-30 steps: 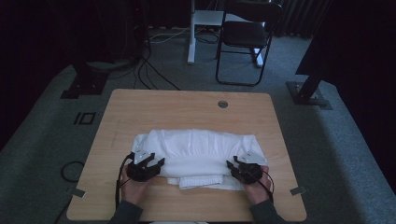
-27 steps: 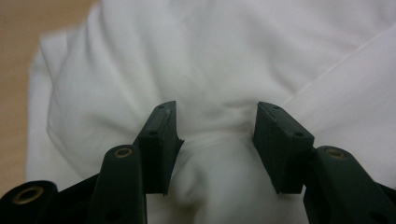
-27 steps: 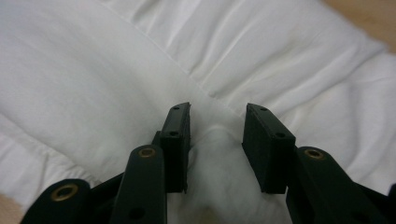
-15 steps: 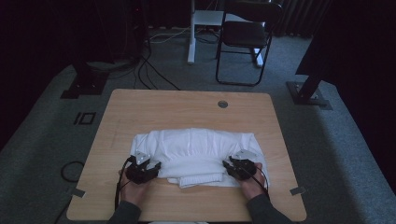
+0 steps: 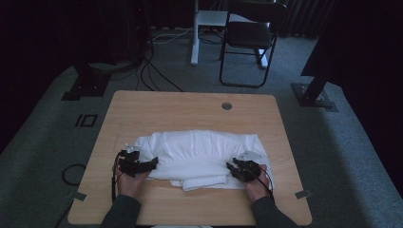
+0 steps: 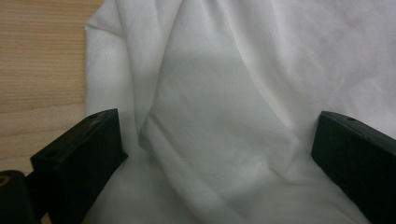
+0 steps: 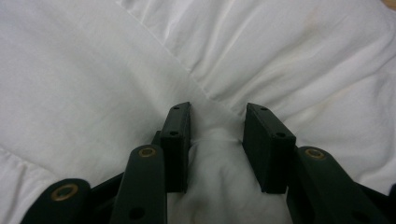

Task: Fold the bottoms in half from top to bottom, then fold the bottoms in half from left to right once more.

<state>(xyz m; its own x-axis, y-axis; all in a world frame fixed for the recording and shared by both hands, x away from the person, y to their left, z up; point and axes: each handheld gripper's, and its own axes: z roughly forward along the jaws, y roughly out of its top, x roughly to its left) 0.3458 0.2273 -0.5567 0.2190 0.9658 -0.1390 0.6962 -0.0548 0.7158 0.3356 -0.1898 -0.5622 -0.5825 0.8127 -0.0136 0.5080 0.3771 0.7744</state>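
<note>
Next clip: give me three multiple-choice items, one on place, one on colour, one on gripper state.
1. Where does the cloth lie on the table?
A. far edge
B. near half
C. hanging off

2. The cloth's colour?
A. white
B. blue
C. red

3. How do the left gripper's jaws stand?
A. wide open over the cloth
B. clamped on a cup
C. shut on bare wood

Key: B, bare wood lies beyond it; A, white in every view; A, its jaws have just opened and stand far apart, pressing nothing.
</note>
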